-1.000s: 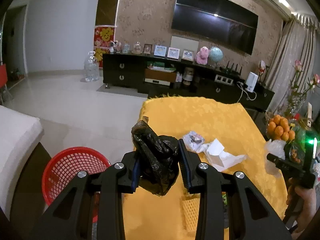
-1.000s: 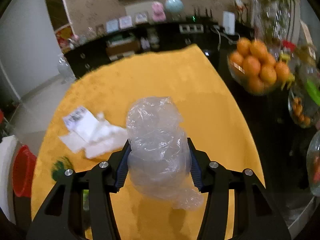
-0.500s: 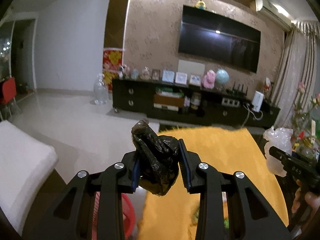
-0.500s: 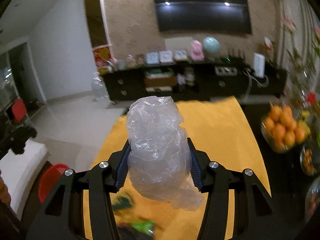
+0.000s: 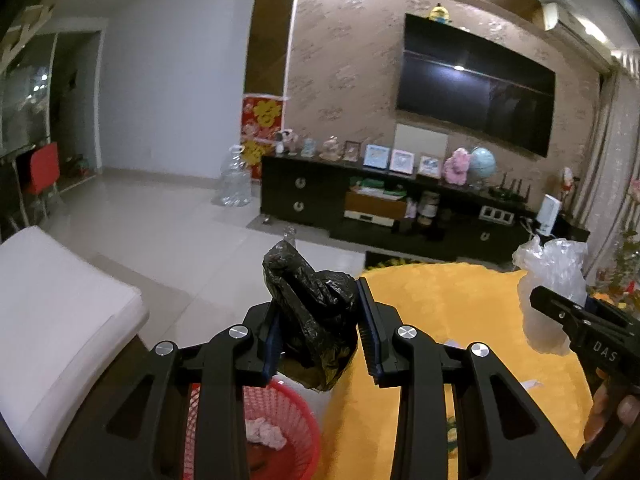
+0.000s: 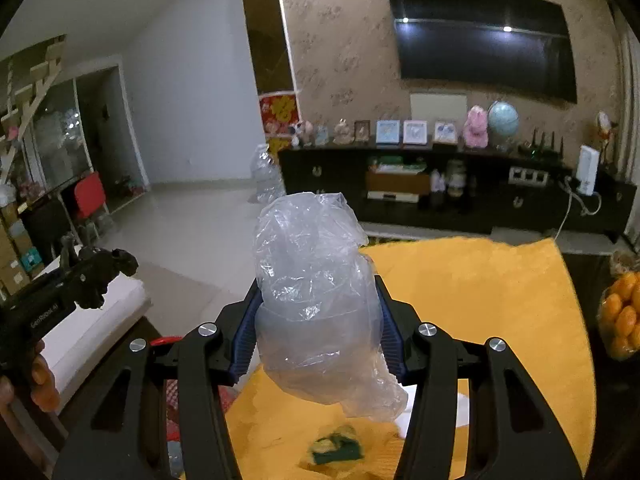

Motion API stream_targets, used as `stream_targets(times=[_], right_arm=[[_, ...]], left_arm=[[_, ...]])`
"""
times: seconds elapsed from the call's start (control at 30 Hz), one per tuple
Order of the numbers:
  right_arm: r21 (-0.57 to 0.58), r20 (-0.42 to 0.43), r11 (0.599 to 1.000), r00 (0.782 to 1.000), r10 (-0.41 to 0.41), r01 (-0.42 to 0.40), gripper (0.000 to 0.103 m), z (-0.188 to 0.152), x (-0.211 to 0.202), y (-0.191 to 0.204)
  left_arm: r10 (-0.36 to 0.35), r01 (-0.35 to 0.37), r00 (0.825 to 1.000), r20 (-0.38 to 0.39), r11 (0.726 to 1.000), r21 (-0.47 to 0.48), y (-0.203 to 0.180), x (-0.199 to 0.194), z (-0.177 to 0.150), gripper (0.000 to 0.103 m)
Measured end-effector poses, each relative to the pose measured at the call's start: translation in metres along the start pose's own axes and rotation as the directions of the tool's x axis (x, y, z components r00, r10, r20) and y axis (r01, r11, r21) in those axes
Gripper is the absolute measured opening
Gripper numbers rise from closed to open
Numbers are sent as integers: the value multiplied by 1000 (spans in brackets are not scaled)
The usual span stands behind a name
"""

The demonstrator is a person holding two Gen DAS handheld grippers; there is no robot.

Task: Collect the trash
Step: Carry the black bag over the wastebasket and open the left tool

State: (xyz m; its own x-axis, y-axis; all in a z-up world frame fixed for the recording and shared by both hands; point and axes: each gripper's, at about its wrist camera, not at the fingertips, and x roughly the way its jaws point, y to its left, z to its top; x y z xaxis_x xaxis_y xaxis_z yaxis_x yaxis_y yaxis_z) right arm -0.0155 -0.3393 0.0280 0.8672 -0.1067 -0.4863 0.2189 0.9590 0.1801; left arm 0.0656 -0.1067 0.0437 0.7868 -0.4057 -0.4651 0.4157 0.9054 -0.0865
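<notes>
Here, red basket (image 5: pixel 280 420) sat low on the floor, pale scraps inside | left gripper (image 5: pixel 318 340) was clamped narrowly on a crumpled black bag (image 5: pixel 312 312), held above the basket's rim | yellow tablecloth (image 5: pixel 460 320) lay beside | right gripper (image 6: pixel 318 332) pinched a clear plastic bag (image 6: pixel 316 292) over the cloth.

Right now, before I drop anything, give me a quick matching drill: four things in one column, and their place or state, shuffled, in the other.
Things:
1. black plastic bag
2. clear plastic bag
3. red basket
4. oranges

Places or states:
A. on the floor beside the yellow-covered table, below the left gripper
B. clamped in the right gripper
C. piled at the table's right edge
D. clamped in the left gripper

Pairs: 1-D, 2-B, 3-A, 4-C
</notes>
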Motion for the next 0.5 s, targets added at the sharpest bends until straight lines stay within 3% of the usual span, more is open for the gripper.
stream_targets(times=[0.5], right_arm=[[-49, -63, 992, 991, 117, -120, 50, -8, 26, 68]], left_arm=[[96, -98, 993, -68, 995, -24, 59, 0, -18, 32]])
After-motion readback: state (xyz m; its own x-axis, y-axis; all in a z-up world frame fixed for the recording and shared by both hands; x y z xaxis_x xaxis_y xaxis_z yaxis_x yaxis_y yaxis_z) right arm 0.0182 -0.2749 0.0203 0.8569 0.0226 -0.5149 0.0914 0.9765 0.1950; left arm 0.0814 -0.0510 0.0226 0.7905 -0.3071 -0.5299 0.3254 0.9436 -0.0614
